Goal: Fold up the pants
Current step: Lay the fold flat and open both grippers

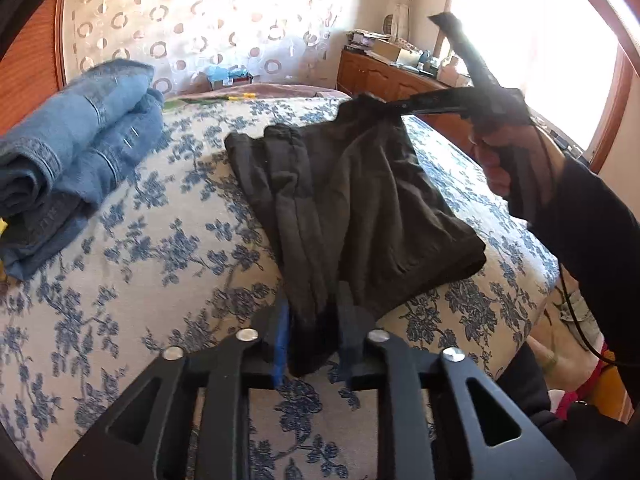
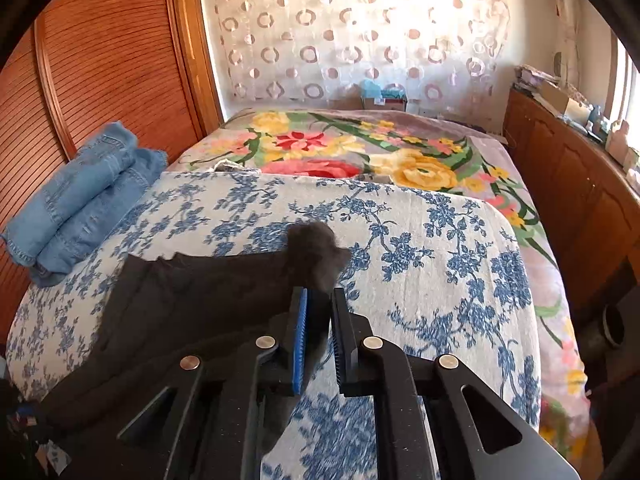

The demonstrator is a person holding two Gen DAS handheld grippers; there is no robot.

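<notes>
Dark brown pants (image 1: 360,192) lie folded on the blue-flowered bed cover (image 1: 160,260). My left gripper (image 1: 314,308) is at their near corner. The cloth fills the gap between its jaws, and a short end hangs toward the camera. At the far corner, my right gripper (image 1: 372,100), held in a person's hand (image 1: 504,168), lifts the cloth into a small tent. In the right wrist view the same gripper (image 2: 319,294) pinches the pants (image 2: 192,292) between its blue pads, with a tuft sticking up past the fingertips.
Folded blue jeans (image 1: 80,140) (image 2: 88,192) are stacked at the left edge of the bed. A bright flowered blanket (image 2: 360,152) covers the far half. A wooden cabinet (image 2: 568,184) with clutter on top runs along the right side, and a wooden slatted door (image 2: 100,60) stands on the left.
</notes>
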